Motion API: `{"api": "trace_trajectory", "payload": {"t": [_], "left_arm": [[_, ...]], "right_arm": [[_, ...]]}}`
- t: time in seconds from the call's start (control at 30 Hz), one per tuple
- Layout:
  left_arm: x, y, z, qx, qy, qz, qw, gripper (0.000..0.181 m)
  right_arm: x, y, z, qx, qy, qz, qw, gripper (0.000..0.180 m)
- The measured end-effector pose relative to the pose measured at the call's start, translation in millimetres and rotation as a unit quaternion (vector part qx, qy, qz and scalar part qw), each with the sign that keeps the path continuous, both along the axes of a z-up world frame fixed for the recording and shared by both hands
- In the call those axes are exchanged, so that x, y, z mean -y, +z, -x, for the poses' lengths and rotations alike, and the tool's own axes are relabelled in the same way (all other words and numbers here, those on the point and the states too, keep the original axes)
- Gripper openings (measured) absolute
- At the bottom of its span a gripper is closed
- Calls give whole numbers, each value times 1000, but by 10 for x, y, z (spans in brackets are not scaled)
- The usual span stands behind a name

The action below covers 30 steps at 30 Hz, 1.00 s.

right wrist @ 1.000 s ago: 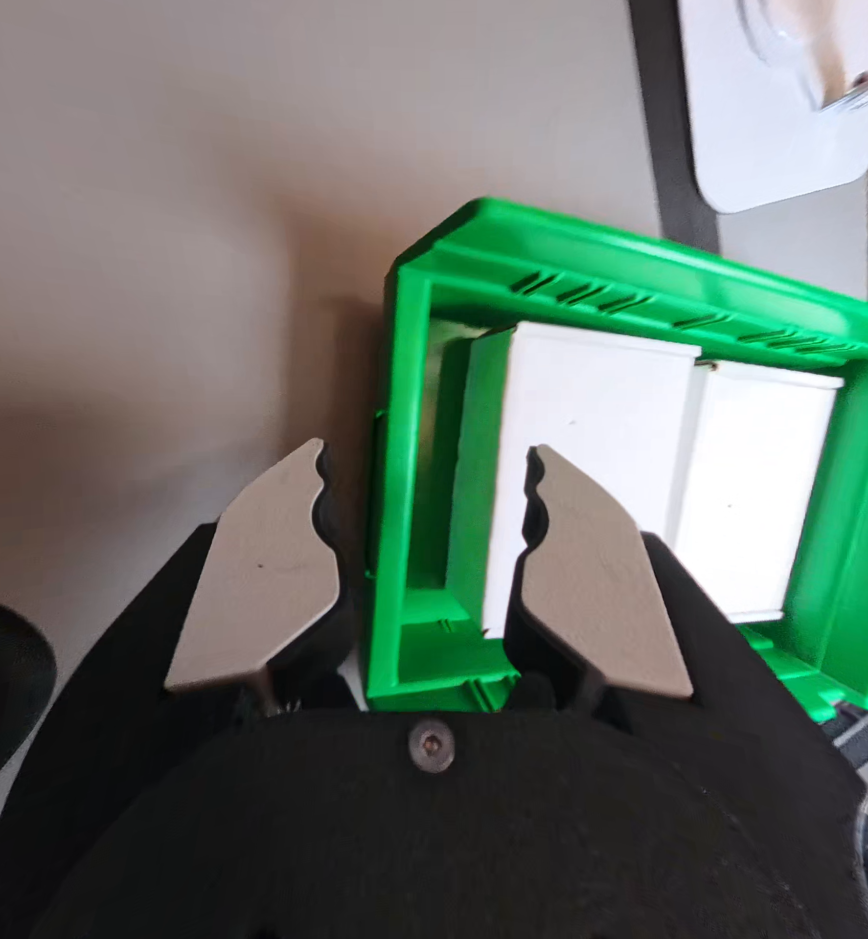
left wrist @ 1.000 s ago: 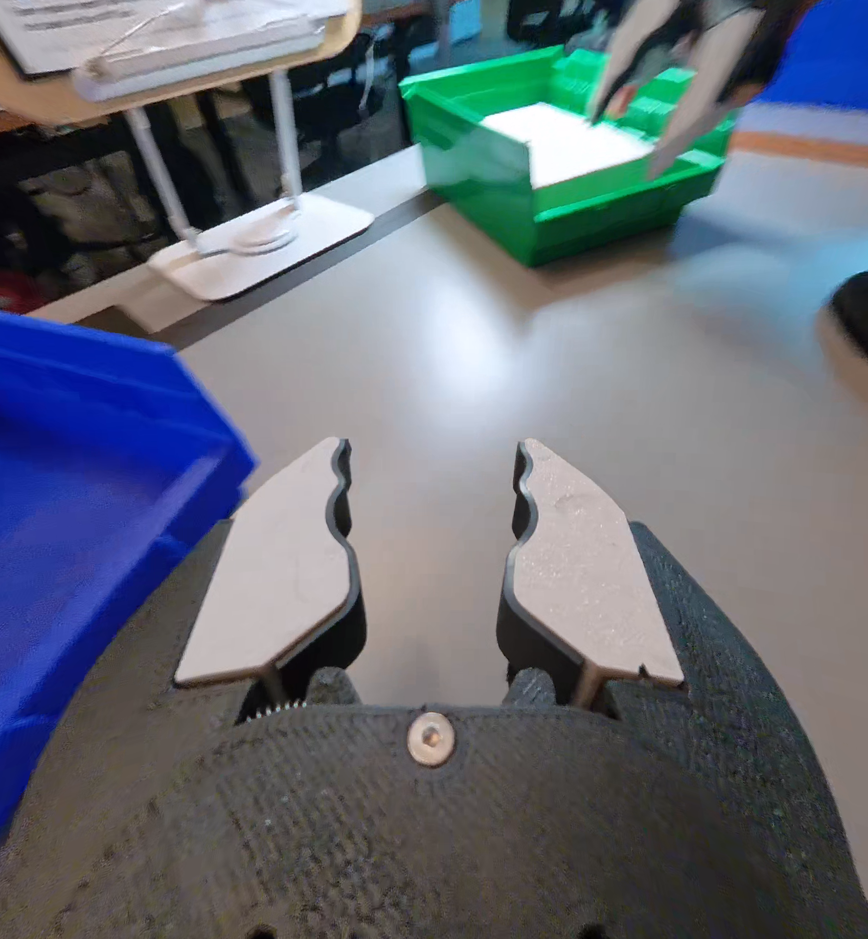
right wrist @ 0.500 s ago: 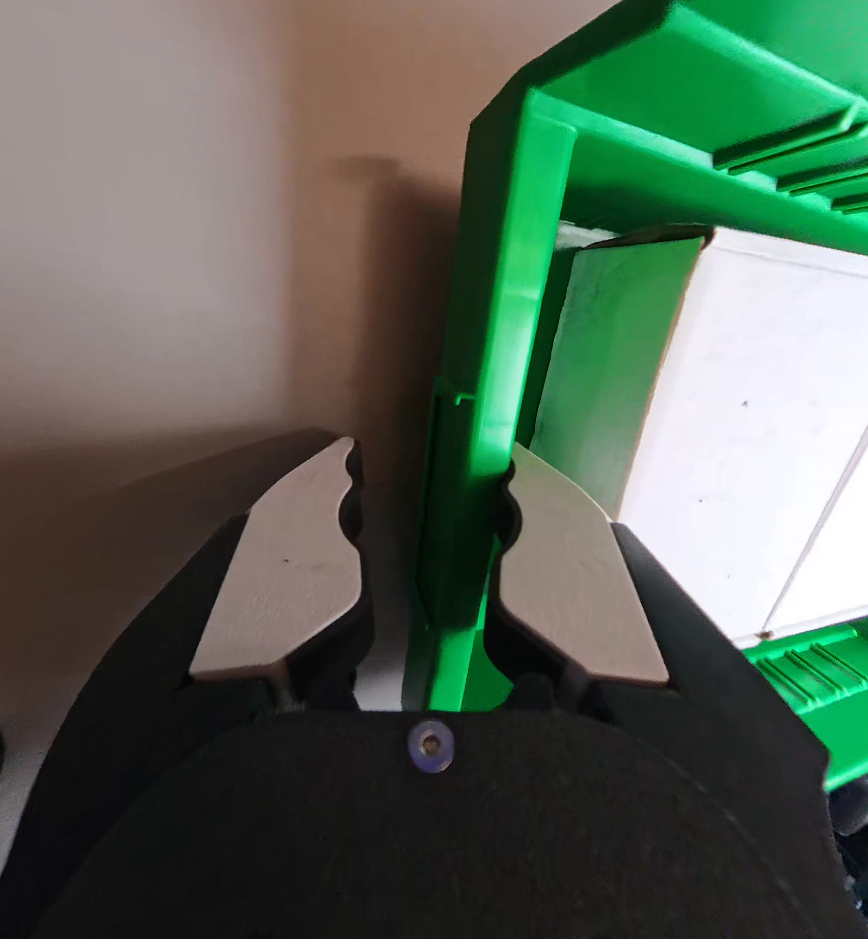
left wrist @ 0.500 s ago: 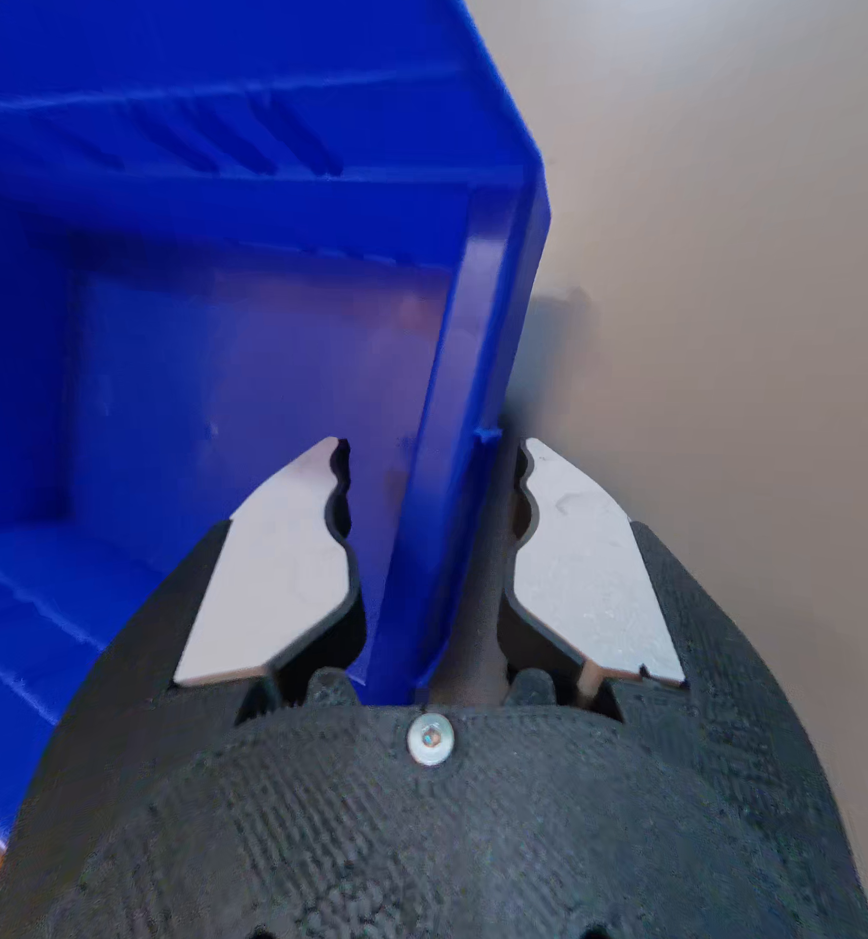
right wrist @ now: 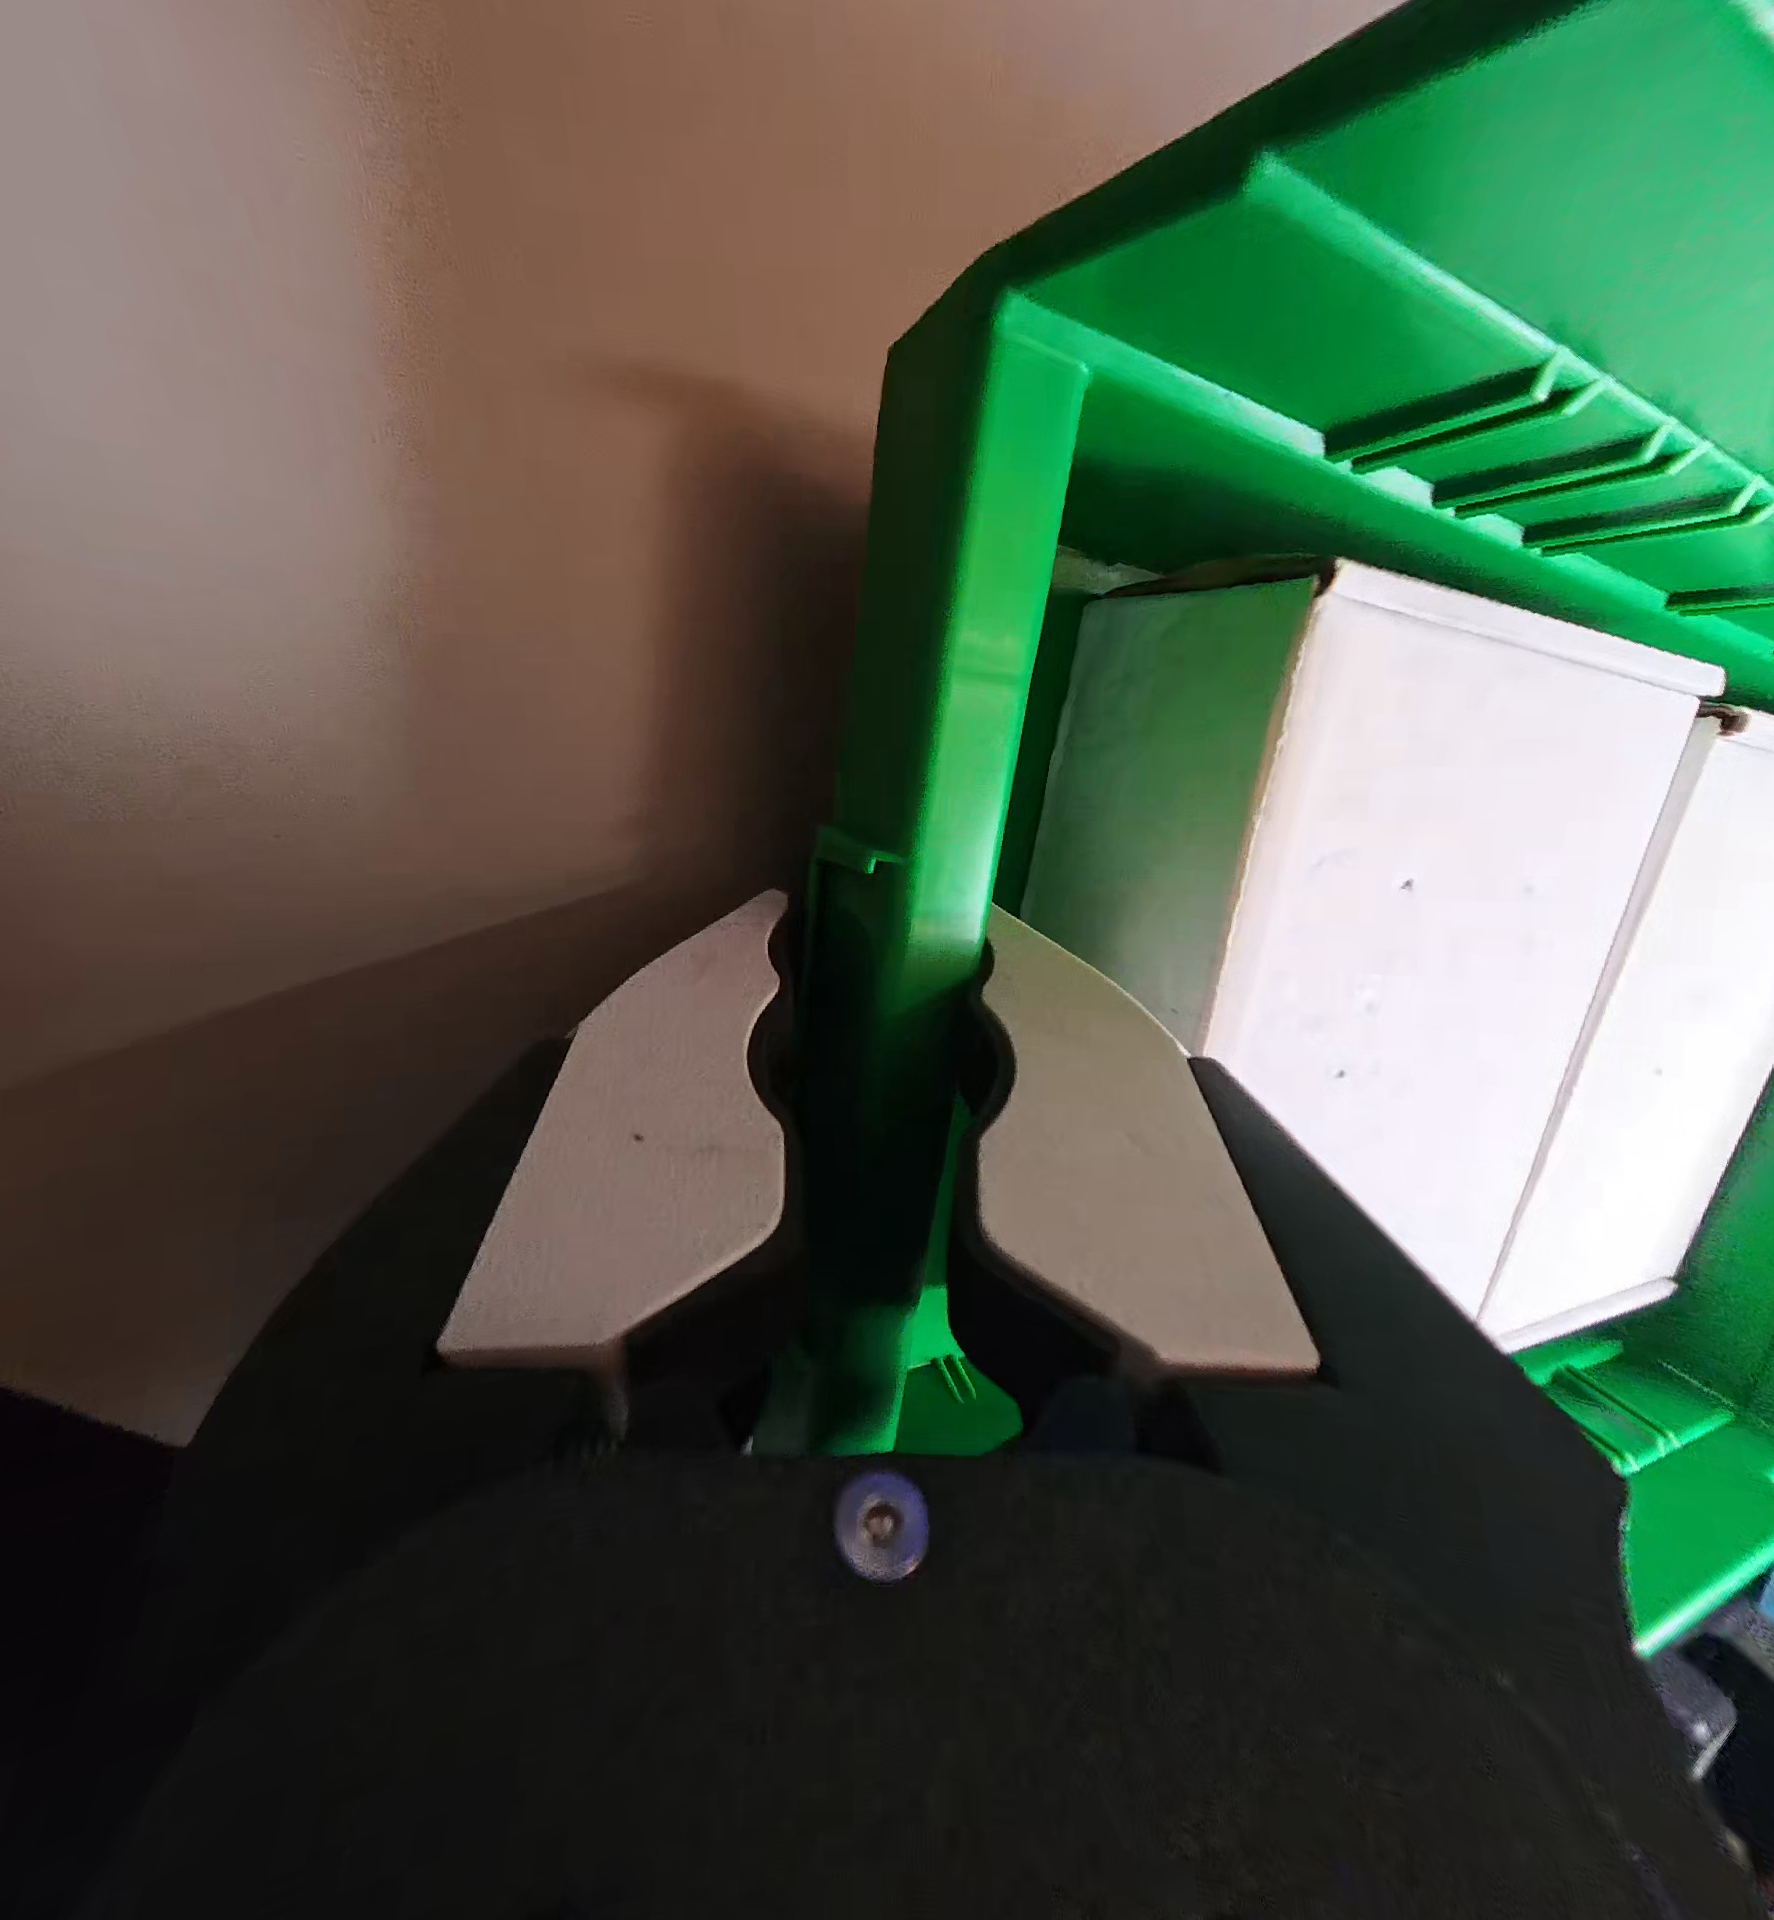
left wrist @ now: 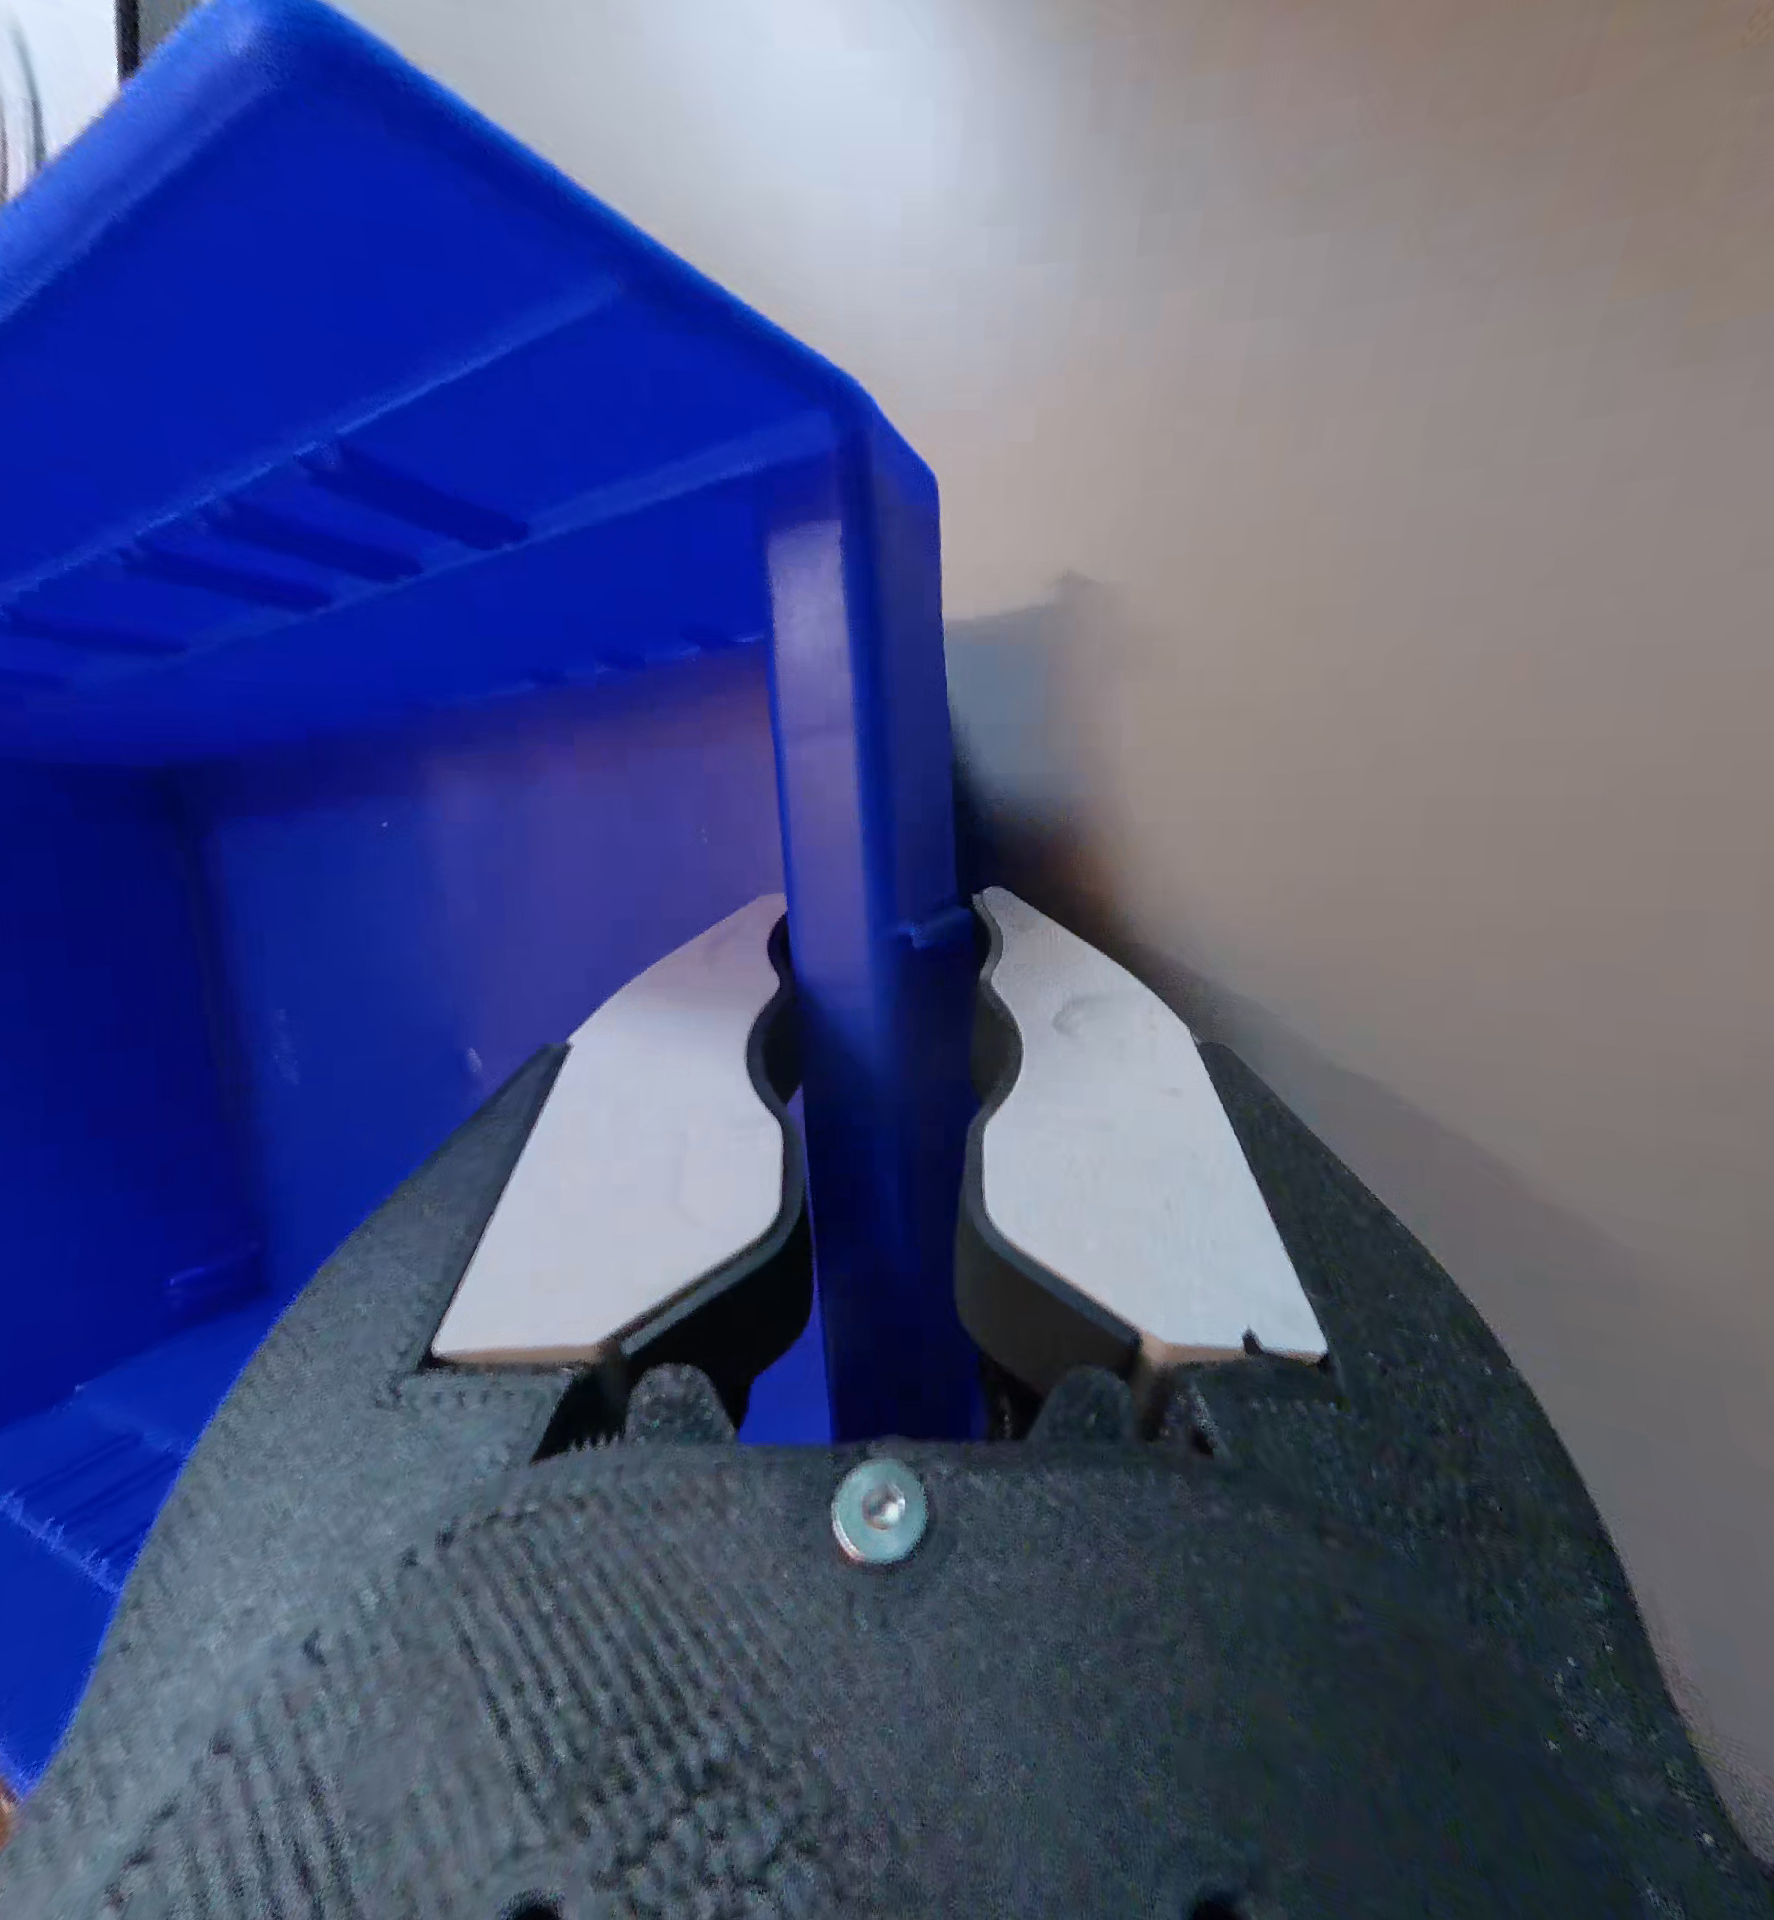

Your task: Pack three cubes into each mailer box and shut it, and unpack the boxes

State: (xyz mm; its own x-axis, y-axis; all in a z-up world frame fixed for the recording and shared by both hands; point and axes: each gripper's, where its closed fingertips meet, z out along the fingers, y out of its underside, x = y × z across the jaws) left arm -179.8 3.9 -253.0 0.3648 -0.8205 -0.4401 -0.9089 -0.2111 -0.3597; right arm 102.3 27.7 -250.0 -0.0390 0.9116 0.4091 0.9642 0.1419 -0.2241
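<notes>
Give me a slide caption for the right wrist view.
Right gripper clamped on the side wall of a green bin holding two white boxes.

1. I counted two bins: one blue bin (left wrist: 343, 436), one green bin (right wrist: 966, 623).
2. Two white mailer boxes (right wrist: 1434, 935) sat in the green one.
3. Two grippers, left gripper (left wrist: 878, 935) and right gripper (right wrist: 878, 935).

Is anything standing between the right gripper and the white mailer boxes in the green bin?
No object lies between them, but the right gripper is shut on the green bin side wall, one finger outside, one inside. The two closed white mailer boxes sit just beyond the inner finger, tops uncovered. Only its grip on the wall occupies the gripper.
</notes>
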Motion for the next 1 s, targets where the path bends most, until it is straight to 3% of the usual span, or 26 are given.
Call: {"api": "trace_trajectory", "payload": {"t": [0.23, 0.43, 0.53, 0.63, 0.73, 0.87, 1.0], "left_arm": [[-93, 10, -702, -8, -75, -19, 997, 29], [-244, 17, -950, -11, -115, -32, 993, 29], [-263, 36, -966, -16, -124, -51, 991, 30], [-238, 173, -987, 6, -105, -79, 991, 43], [-159, 459, -1051, 56, -78, -111, 989, 52], [103, 770, -1157, 137, -47, -122, 982, 55], [515, 937, -1387, 288, -3, -72, 955, 53]], "right_arm": [[624, 3, 237, -3, 74, -14, 997, 28], [876, 28, 314, -20, 83, -36, 996, 29], [931, 191, 357, -81, 56, -41, 994, 32], [996, 526, 322, -181, 7, -26, 983, 35], [970, 881, 101, -283, -62, -35, 956, 37], [877, 1159, -451, -392, -185, -77, 898, 48], [906, 1040, -912, -463, -292, -67, 834, 59]]}}
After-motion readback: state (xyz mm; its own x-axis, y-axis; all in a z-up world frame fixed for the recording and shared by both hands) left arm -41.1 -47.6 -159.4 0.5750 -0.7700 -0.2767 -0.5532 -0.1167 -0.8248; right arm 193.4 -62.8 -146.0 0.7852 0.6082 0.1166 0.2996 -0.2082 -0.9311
